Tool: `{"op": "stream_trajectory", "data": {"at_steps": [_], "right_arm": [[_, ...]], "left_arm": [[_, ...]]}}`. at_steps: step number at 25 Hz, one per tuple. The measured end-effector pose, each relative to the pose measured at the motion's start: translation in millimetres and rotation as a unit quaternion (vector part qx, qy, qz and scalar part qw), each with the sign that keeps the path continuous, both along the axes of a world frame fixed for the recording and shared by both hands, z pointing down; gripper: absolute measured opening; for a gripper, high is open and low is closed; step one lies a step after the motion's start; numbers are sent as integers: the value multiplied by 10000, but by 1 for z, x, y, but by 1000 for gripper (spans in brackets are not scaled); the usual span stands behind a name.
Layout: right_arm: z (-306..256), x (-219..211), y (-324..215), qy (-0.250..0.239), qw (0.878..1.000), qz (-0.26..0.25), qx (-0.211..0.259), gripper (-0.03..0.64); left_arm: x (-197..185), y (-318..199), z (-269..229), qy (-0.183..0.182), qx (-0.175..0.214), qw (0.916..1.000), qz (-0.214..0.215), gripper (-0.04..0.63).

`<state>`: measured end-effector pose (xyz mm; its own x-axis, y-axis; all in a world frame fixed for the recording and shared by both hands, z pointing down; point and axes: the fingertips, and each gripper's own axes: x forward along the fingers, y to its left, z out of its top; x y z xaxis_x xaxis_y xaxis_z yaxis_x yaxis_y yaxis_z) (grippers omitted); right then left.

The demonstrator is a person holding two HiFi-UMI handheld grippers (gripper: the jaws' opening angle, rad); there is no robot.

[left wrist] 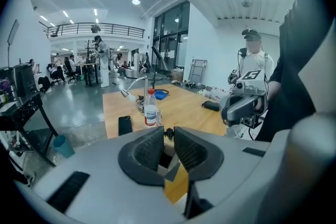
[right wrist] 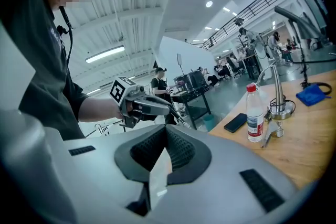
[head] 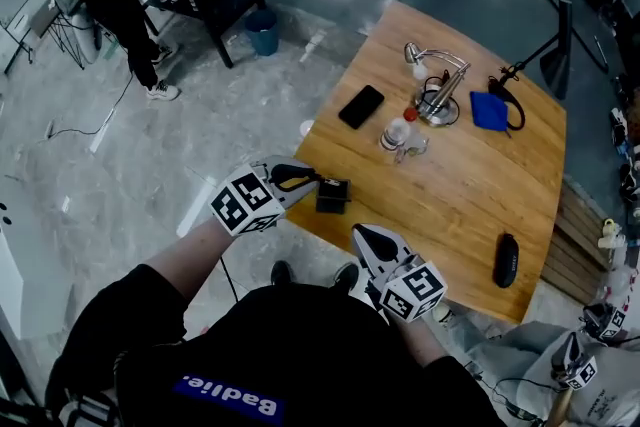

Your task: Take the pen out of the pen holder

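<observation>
Head view: left claw (head: pixel 308 179) slightly parted beside dark pen holder (head: pixel 333 196), right claw (head: pixel 365 237) closed, empty.

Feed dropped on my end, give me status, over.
Left gripper slightly open, at the pen holder. Right gripper shut, empty. Pen itself not made out. Nothing in the way.

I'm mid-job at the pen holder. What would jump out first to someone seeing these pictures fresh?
The bright wooden table, set at an angle on the grey floor, with a water bottle, desk lamp and phone on it. Then the left gripper at the black pen holder on the table's near edge, the right gripper shut close beside it.
</observation>
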<state>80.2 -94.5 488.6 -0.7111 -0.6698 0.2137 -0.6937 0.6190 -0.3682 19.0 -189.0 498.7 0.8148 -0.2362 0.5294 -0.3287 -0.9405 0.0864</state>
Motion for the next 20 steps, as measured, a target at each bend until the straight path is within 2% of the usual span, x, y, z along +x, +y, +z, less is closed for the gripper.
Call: {"op": "stream_trajectory", "data": {"at_steps": [13, 20], "right_arm": [[-5, -22, 3, 54, 9996, -260, 93, 3], [-13, -30, 7, 36, 9990, -365, 246, 3]], "left_arm": [[-20, 38, -48, 823, 282, 9955, -376, 67], [-29, 56, -67, 1576, 270, 9846, -701, 66]]}}
